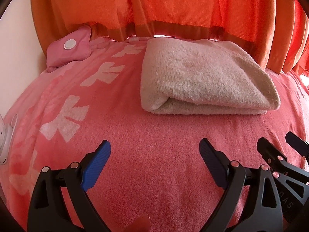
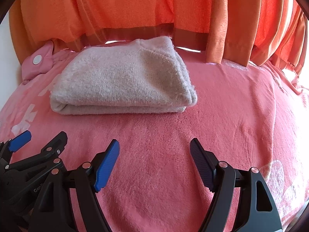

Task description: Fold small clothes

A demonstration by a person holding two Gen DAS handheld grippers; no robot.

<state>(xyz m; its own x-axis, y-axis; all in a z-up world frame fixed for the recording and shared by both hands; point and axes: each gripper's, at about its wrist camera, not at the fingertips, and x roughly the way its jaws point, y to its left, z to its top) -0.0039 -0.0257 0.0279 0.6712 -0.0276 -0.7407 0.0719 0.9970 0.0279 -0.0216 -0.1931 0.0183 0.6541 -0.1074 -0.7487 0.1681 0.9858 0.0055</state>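
Fuzzy cream knit garment (image 2: 123, 81) folded rectangular.

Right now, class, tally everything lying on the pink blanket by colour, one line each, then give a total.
Cream, folded knitted garment: 1
Pink, pouch with a white round cap: 1
White, partly seen object at the left edge: 1
Total: 3

Little lettering can be read. In the right wrist view, the black plastic left gripper (image 2: 41, 137) bears "Gen" in pale letters (the rest is hidden). In the left wrist view, the black plastic right gripper (image 1: 279, 142) shows "AS".
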